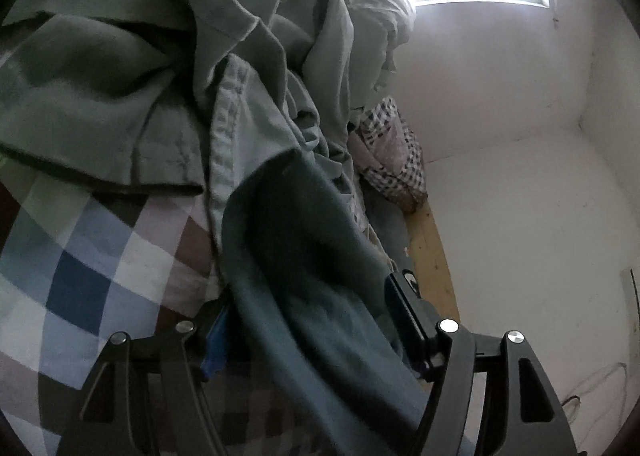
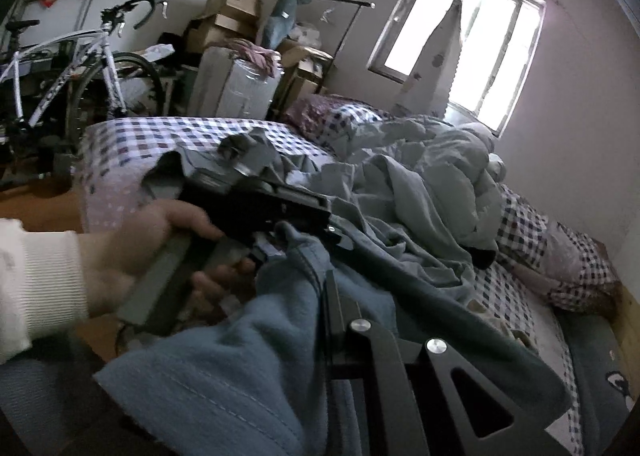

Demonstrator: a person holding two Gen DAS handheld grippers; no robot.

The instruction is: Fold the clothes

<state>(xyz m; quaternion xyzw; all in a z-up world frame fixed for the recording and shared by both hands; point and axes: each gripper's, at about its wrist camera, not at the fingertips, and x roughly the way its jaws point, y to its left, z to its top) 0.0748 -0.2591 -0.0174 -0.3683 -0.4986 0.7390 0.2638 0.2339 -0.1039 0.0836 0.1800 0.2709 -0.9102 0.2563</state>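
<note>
Across the bed with its blue, brown and white checked sheet (image 1: 92,252), I am working a dark blue-grey soft cotton garment (image 2: 224,372) that hangs between my two tools, its far end trailing toward the heap of crumpled pale grey-green bedding (image 2: 424,176).

My right gripper (image 2: 332,320) has its jaws together, pinched on a thick fold of that blue garment; cloth is bunched over the near finger and drapes down on both sides, so the bite looks deep and secure to me.

My left gripper (image 1: 316,320) has its jaws standing wide apart. In its own wrist view the blue cloth runs straight through the gap between the two black fingers (image 1: 412,320), lying against the right-hand one, but I see no pinch on it. From the right wrist view, the hand (image 2: 160,252) on the grey handle has that tool close beside the right one.

As I judge it, the step in hand is taking a second hold so the garment can be spread. To do that well I would slide the left jaws along to a clean hem or corner, well apart from the right grip, close on a single layer, and keep clear of the loose grey-green shirt (image 1: 120,68) and bedding behind it.
</note>
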